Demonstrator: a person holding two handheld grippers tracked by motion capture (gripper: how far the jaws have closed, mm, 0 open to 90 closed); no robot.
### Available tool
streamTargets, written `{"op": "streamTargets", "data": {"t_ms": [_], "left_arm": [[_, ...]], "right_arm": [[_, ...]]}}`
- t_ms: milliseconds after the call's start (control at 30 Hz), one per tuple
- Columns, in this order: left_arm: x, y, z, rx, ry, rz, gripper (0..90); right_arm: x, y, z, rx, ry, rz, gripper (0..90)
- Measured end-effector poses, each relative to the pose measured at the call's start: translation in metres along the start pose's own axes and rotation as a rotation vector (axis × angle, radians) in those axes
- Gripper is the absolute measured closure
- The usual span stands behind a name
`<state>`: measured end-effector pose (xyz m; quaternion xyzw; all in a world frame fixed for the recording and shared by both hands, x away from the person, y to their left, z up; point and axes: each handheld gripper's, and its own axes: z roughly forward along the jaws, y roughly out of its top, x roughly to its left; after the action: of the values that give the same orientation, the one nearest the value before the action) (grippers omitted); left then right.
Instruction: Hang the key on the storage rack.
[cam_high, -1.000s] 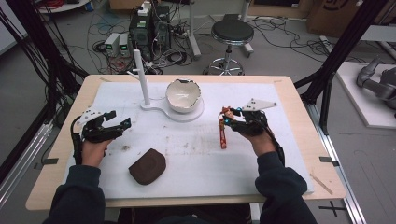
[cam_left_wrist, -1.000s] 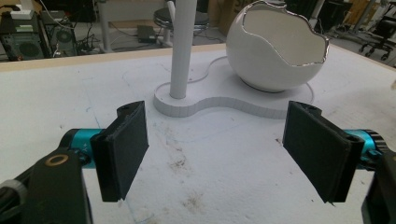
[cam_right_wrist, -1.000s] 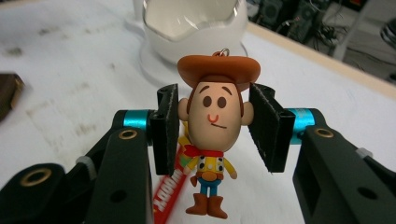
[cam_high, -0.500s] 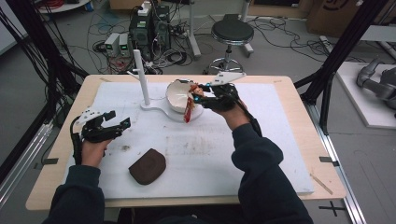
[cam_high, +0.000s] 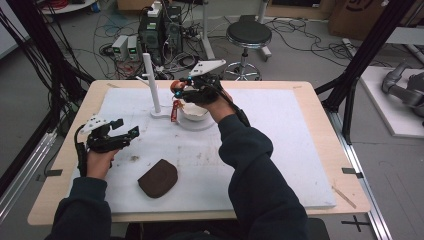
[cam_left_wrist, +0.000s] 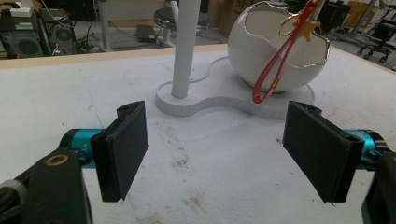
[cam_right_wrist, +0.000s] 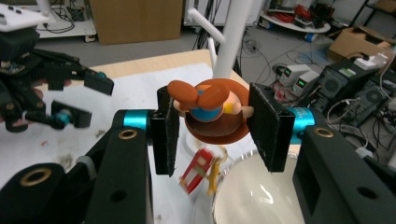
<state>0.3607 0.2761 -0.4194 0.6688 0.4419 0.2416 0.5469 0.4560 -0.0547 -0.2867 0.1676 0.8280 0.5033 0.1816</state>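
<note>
Spreading white mat (cam_high: 280, 150), wooden table (cam_high: 320, 100), cluttered lab floor (cam_high: 310, 50)

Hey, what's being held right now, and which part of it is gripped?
The right hand-held gripper pinches the keychain by its figurine head; the red strap hangs free. The left hand-held gripper holds nothing.

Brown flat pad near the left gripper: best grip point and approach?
Grip the dark brown, rounded, flat pad across its narrower width, coming straight down from above. It lies flat on the white mat with bare mat all round, so the fingers probably fit beside both long edges.
</note>
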Motion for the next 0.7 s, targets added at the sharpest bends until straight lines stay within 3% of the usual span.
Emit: {"op": "streamTargets", "data": {"t_ms": [200,700], "left_arm": [[0.000,0.000,0.000,0.002,-0.003,0.001,22.2],[0.002,0.000,0.000,-0.002,-0.005,-0.006,22.2]], "right_arm": [[0.002,0.028,0.013,-0.030,0.016,-0.018,56.3],[0.005,0.075,0.037,-0.100,0.052,-0.034,56.2]]}}
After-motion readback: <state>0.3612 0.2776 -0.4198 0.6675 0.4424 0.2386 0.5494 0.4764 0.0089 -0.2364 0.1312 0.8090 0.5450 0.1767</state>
